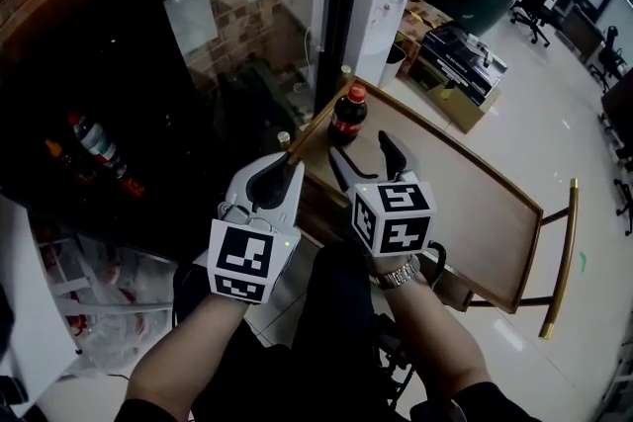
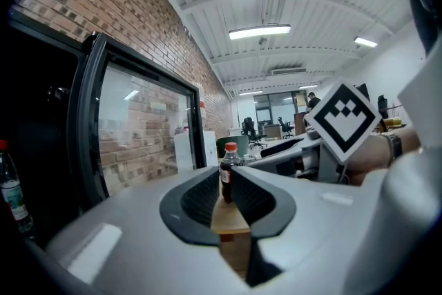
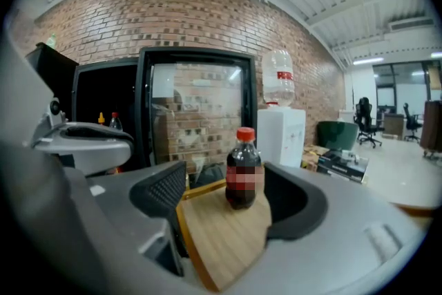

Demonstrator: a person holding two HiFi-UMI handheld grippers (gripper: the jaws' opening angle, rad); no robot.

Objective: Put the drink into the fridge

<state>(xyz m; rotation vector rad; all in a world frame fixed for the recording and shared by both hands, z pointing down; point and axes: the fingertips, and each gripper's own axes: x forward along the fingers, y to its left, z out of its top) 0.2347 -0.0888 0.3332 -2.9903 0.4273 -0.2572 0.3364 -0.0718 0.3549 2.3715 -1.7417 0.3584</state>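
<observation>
The fridge (image 1: 109,153) stands open on the left, and the edge of its glass door (image 1: 252,35) comes just beside the corner of the desk (image 1: 475,203). The left tool (image 1: 285,161) hovers at that corner with its jaws barely parted and nothing between them. The right tool (image 1: 362,149) is spread wide and empty, lined up on the drink bottle (image 1: 348,117) but short of it. The bottle stands on the desk close to the corner and its rim. It is tall for its base, so I judge that one jaw arriving first could tip it or push it off the edge. A high grip could also let it swing against the door frame. It is upright, long axis vertical, red cap on top
</observation>
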